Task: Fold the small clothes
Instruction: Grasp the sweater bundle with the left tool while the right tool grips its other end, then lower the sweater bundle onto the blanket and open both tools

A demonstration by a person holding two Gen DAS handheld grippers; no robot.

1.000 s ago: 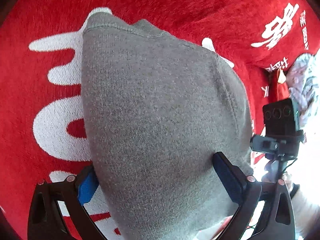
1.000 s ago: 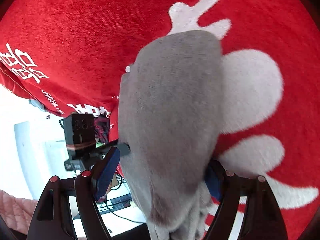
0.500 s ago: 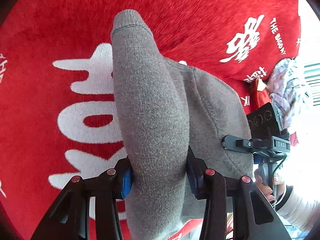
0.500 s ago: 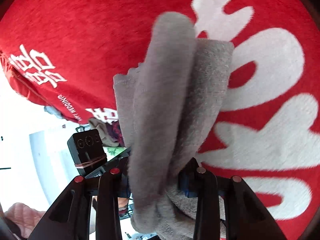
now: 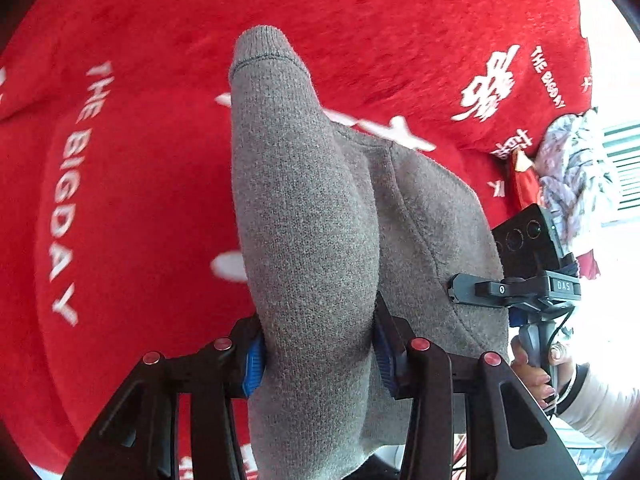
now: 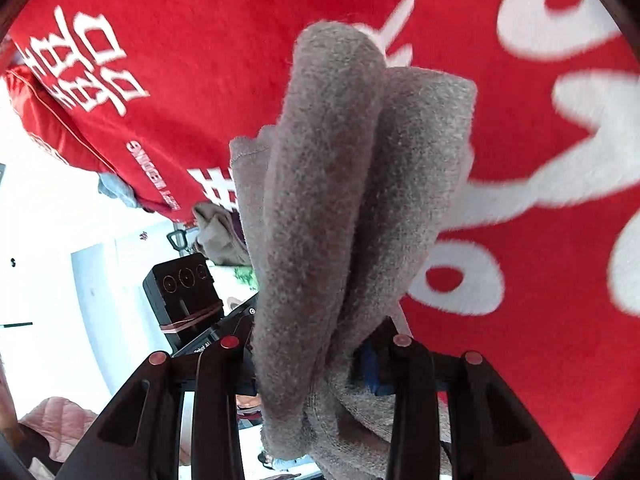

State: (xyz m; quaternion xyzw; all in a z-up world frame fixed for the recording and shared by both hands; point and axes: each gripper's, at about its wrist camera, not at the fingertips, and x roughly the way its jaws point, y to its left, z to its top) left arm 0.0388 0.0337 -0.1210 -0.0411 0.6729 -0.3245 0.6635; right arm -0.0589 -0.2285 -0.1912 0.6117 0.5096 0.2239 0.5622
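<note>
A small grey knitted garment (image 5: 308,216) hangs bunched between both grippers above a red cloth. My left gripper (image 5: 318,354) is shut on one thick fold of it, blue pads pressed into the knit. In the right wrist view the same grey garment (image 6: 340,200) stands up in two rolled folds, and my right gripper (image 6: 308,354) is shut on its lower part. The other gripper's black camera block (image 5: 528,240) shows at the right of the left wrist view, with a hand (image 5: 532,372) on its handle.
A red plush cloth (image 5: 140,200) with white lettering covers the surface under the garment. Patterned fabric (image 5: 568,168) lies past its right edge. In the right wrist view more clothes (image 6: 220,236) sit beyond the cloth's edge (image 6: 80,136), near bright white surroundings.
Both grippers closed on the grey garment, squeezing it into thick folds, and lifted it off the red cloth. The cloth's white lettering has slid across both views as the hands moved.
</note>
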